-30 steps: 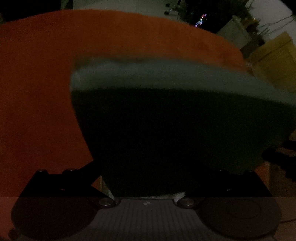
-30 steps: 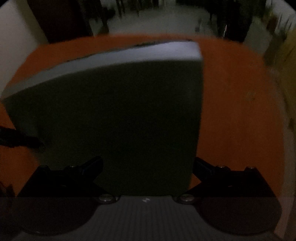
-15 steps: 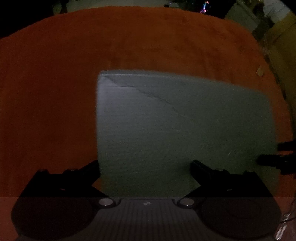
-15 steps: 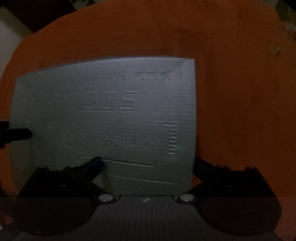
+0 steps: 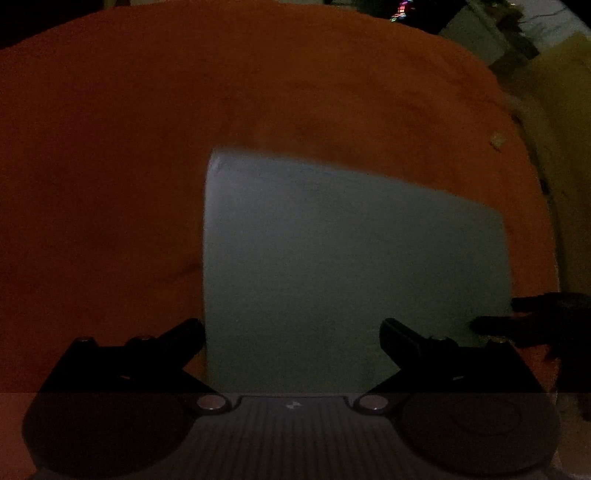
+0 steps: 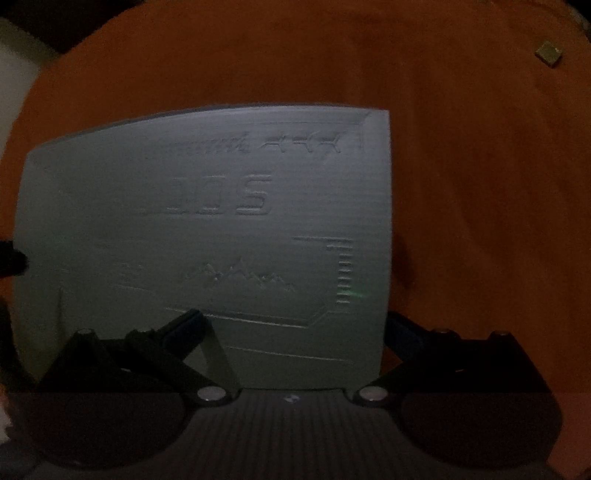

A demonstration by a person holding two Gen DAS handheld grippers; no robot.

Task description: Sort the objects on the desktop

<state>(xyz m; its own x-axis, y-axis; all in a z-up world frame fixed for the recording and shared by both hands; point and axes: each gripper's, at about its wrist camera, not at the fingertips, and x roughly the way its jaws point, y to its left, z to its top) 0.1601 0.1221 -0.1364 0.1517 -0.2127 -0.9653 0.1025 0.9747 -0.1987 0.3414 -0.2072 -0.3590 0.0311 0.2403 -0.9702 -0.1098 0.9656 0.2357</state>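
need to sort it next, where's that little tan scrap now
In the right wrist view the tan scrap lies far right on the orange tabletop, beyond the grey box.

Dim indoor room, likely a home living space. Orange tabletop fills most of both views. Behind it, top right of the left wrist view: a white cabinet-like unit, a yellowish upholstered piece, small coloured lights. Too dark for more.

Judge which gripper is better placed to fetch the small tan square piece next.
Probably the right gripper: its open jaws sit at the right edge of the flat grey box, nearer the small tan square piece.
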